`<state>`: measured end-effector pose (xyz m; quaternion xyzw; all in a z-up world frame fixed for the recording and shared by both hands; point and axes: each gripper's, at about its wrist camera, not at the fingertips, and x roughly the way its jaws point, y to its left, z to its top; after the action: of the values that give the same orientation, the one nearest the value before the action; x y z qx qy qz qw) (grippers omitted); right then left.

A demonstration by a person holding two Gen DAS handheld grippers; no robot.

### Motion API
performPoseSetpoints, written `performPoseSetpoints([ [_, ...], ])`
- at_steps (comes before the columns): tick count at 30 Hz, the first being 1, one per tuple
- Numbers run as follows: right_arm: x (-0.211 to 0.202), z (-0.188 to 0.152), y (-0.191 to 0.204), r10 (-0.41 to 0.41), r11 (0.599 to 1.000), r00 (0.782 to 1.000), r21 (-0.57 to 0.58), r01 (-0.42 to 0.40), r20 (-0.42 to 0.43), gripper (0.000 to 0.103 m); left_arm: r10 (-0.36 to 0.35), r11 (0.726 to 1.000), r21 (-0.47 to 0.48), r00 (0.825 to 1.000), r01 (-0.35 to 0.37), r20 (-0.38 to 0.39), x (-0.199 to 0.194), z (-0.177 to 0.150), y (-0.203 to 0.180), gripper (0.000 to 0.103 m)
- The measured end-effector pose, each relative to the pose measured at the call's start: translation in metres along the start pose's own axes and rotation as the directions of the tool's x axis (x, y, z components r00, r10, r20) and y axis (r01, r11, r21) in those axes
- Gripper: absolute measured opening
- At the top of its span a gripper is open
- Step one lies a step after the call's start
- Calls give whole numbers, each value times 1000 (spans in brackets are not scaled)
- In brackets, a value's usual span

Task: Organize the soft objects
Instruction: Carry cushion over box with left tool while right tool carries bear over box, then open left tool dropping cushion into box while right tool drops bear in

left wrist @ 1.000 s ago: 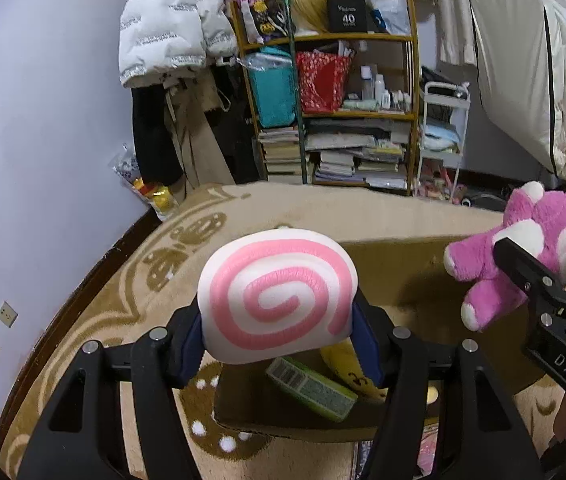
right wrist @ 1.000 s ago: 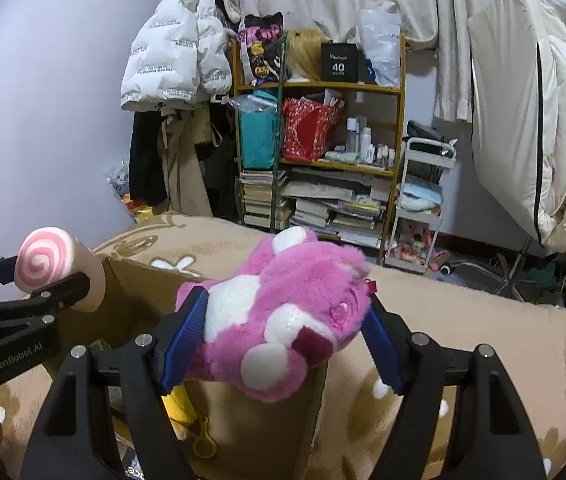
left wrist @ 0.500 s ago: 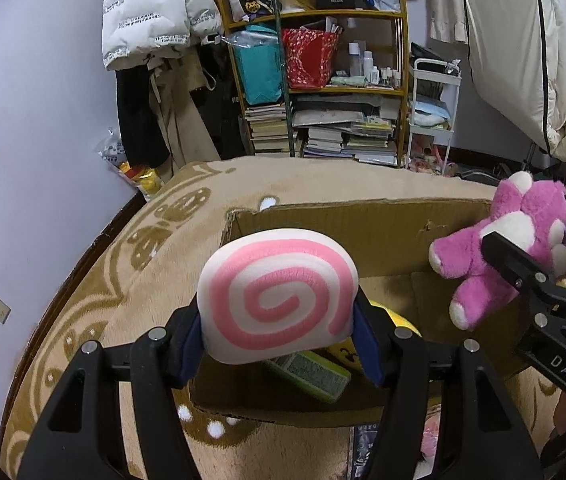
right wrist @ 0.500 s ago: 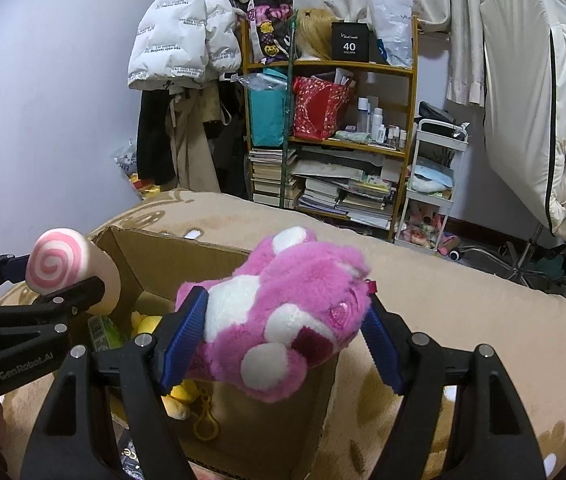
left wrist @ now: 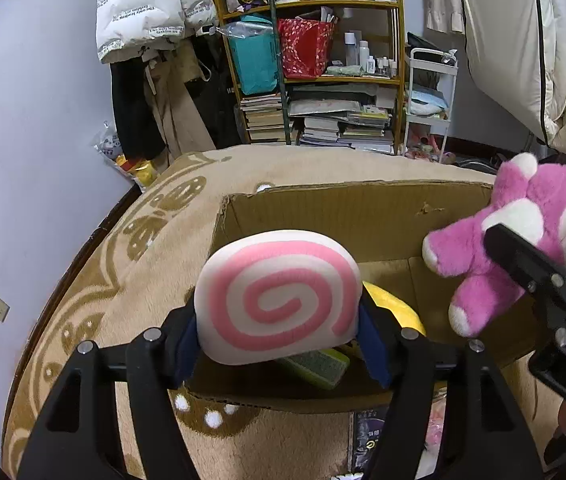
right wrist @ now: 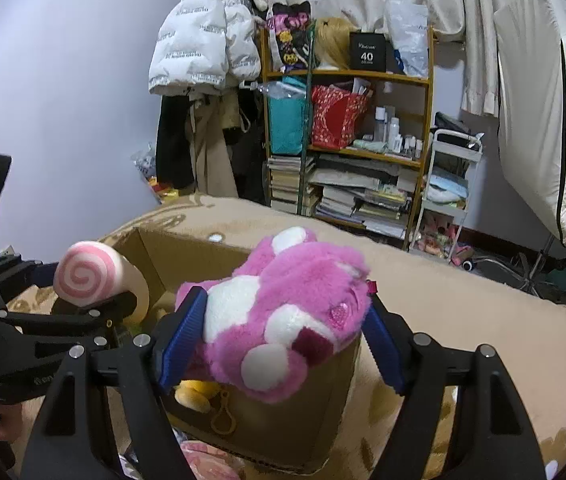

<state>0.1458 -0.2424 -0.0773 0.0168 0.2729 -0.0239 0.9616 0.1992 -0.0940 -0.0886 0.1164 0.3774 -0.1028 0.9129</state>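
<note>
My left gripper [left wrist: 279, 336] is shut on a white cushion with a pink swirl [left wrist: 279, 296] and holds it above the near edge of an open cardboard box [left wrist: 347, 216]. The cushion also shows in the right wrist view [right wrist: 95, 276]. My right gripper [right wrist: 283, 332] is shut on a pink and white plush toy [right wrist: 283, 320], held over the box's right side; the toy shows in the left wrist view [left wrist: 499, 240]. Inside the box lie a yellow plush [left wrist: 395, 308] and a green sponge [left wrist: 315, 364].
The box stands on a tan patterned rug [left wrist: 139, 264]. Behind it are a cluttered bookshelf [left wrist: 323, 80], hanging coats [left wrist: 151, 20], a white trolley [left wrist: 431, 92] and a purple wall [left wrist: 23, 120]. Packets lie on the rug in front of the box [left wrist: 371, 440].
Both grippers have moved forward and tilted down over the box, so more of its inside shows. Both toys stay gripped.
</note>
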Motion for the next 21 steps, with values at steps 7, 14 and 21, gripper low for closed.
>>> performPoseSetpoints([
  [7,3,-5,-1,27,1000,999,11,-27,-31,84,5,1000,0,1000,-5,-16,0,-1,0,70],
  [14,0,-6,-1,42,999,998,15,-41,-45,84,7,1000,1,1000,-7,-30,-1,-4,-1,73],
  [21,-8,-5,-3,51,998,998,28,-50,-36,84,36,999,22,999,-36,2,-10,-4,-3,83],
])
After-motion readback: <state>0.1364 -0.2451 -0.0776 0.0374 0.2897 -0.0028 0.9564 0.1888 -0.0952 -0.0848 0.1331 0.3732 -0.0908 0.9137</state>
